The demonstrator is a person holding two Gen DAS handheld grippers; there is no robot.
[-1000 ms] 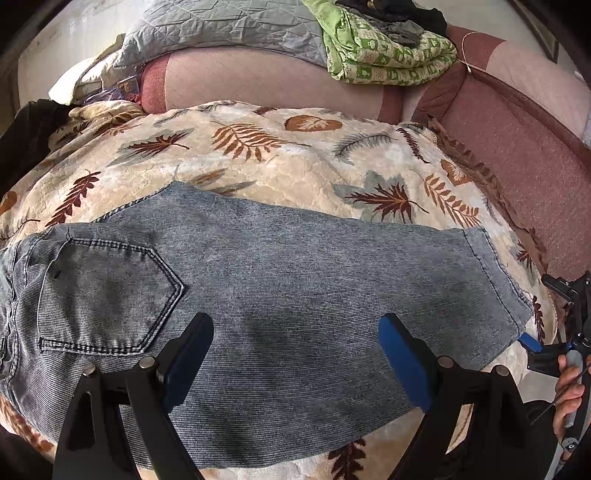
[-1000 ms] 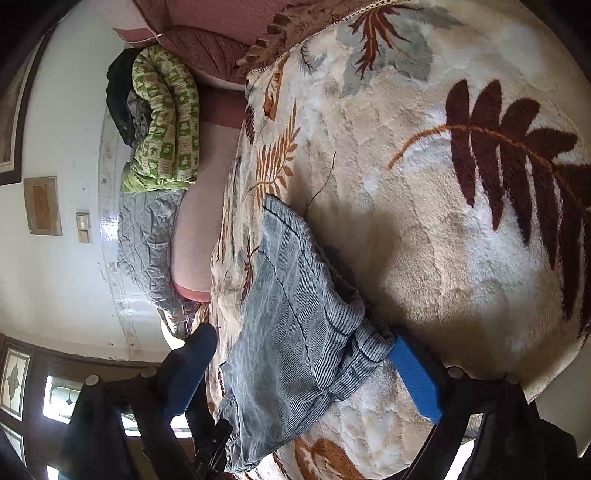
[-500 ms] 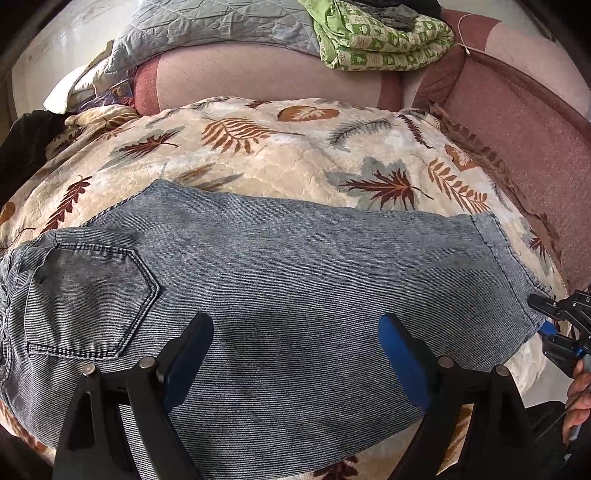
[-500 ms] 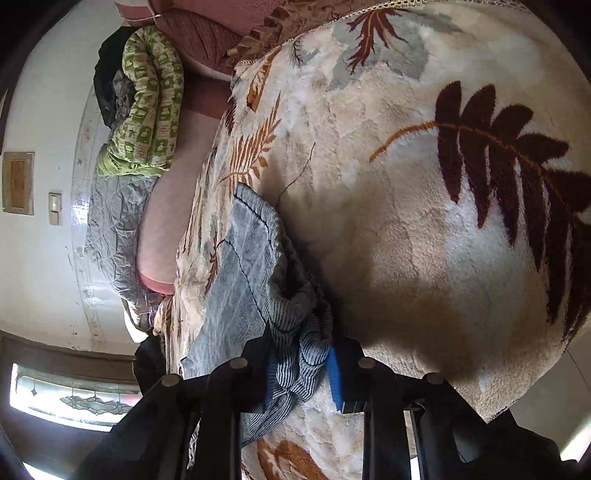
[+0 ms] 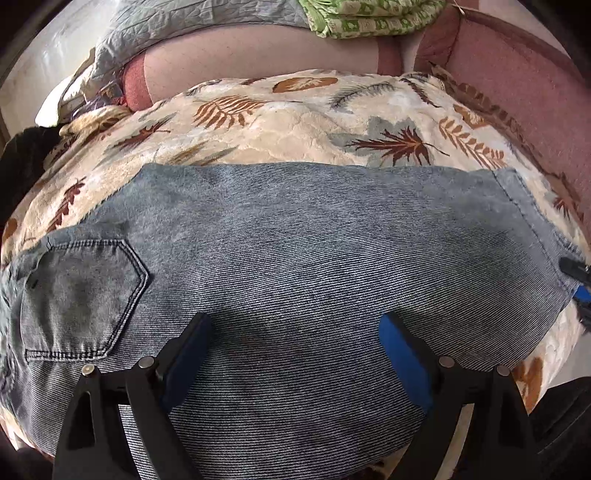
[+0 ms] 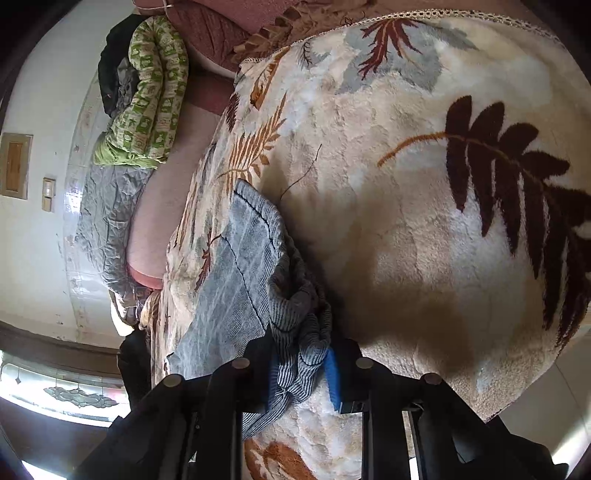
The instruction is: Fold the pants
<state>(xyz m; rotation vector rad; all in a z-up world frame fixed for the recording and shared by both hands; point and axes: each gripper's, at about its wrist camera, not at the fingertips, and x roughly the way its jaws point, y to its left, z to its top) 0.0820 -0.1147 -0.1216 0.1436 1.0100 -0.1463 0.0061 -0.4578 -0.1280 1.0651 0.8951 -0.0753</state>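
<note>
The pants [image 5: 314,258], grey-blue denim, lie spread flat on a cream blanket [image 5: 280,122] printed with brown and orange leaves, the back pocket [image 5: 77,295] at the left of the left wrist view and the leg hem [image 5: 517,199] at the right. The left gripper [image 5: 291,354] hangs over the middle of the leg with its jaws wide apart and nothing between them, the blue pads clear of the cloth. The right gripper [image 6: 301,369] is at the hem corner, its jaws closing with a bunched fold of denim [image 6: 299,332] pinched between the pads; its tip also shows at the right edge of the left wrist view [image 5: 576,273]. Beyond the blanket's far edge a pink cushioned back [image 5: 258,51] runs across, with a grey quilt [image 5: 192,26] and a folded green patterned cloth [image 5: 369,18] piled on it, well apart from the pants. A dark garment [image 5: 26,155] sits at the far left. Bare blanket lies open between the pants and the cushioned back, and more past the hem toward the blanket's trimmed edge [image 6: 443,16], where nothing stands in the way. On the near side the pants run close to the blanket's edge.
</note>
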